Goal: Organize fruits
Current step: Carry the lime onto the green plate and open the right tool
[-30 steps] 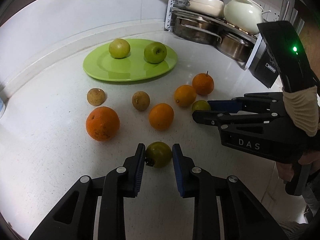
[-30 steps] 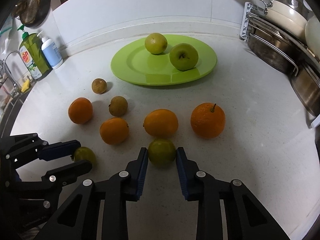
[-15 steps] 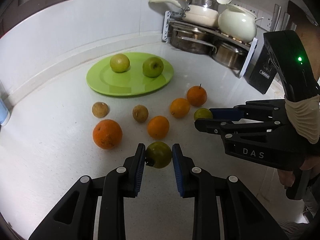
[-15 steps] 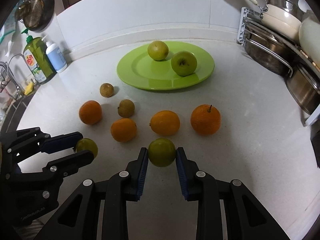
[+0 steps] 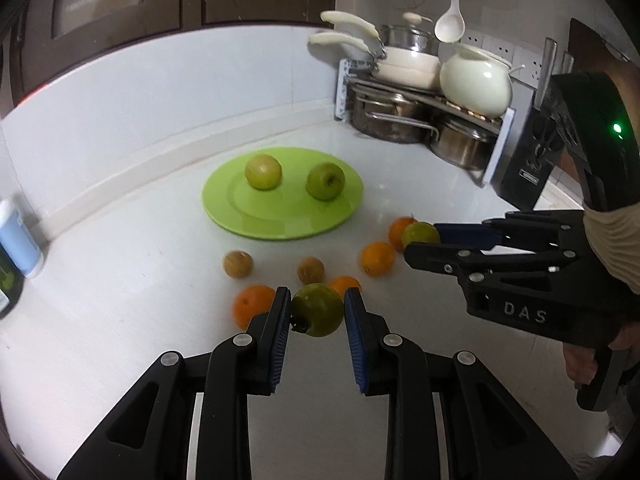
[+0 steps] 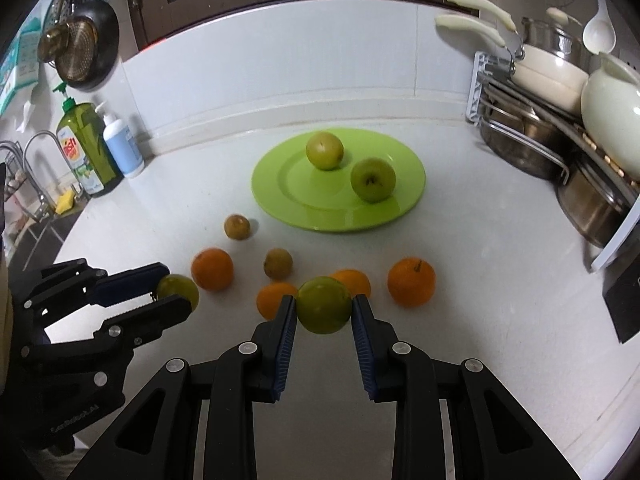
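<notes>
My left gripper (image 5: 318,312) is shut on a green fruit (image 5: 318,310) and holds it above the counter. My right gripper (image 6: 324,308) is shut on another green fruit (image 6: 324,305), also lifted. Each gripper shows in the other's view: the right gripper (image 5: 420,236) at the right, the left gripper (image 6: 172,290) at the left. A green plate (image 5: 248,216) (image 6: 280,184) at the back holds two green apples (image 5: 325,181) (image 5: 263,171). Several oranges (image 6: 411,282) and two small brown fruits (image 6: 277,263) lie on the counter below the grippers.
A rack of pots and pans (image 6: 540,120) stands at the back right. Soap bottles (image 6: 88,148) and a sink tap (image 6: 36,160) are at the left. A black knife block (image 5: 528,168) stands near the right edge. The white wall runs behind the plate.
Both grippers have risen off the counter with their green fruits held. The counter fruit and plate now look farther below and away.
</notes>
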`<state>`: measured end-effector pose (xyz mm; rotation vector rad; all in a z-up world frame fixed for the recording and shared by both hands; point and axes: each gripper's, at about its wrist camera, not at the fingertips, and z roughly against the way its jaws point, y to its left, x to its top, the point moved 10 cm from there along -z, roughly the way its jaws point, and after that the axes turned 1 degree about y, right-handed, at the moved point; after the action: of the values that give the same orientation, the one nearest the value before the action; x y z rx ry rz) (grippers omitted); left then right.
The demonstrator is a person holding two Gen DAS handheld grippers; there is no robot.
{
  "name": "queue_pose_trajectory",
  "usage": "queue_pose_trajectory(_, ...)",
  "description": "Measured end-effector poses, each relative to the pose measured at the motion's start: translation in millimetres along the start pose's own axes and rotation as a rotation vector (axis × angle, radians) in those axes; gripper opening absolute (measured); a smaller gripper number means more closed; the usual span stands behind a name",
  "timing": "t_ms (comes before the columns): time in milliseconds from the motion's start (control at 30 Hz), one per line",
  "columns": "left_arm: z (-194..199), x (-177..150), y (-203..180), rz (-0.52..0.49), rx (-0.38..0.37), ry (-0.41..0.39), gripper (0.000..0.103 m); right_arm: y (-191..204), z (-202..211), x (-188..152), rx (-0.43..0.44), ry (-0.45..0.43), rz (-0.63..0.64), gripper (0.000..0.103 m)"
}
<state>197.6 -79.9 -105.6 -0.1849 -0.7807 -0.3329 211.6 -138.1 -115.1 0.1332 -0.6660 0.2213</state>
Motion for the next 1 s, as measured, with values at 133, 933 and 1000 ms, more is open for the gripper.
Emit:
queue_pose_trajectory(133,2.5,14.0,6.3,-0.008,0.001,-0.03,0.028,5.7,3.0,10.7,-0.003,-0.022,-0.001,0.03)
queue_pose_trajectory(933,-24.1,106.3,53.0,-0.069,0.027,-0.074,0.028,-6.1,-16.1,110.7,-0.061,-0.103,-0.007,0.03)
queue_pose_trajectory(1000,-30.5,111.9,55.1,-0.069,0.025,-0.07,0.028,-8.1,-21.4,117.7,-0.057,-0.099,-0.001,0.03)
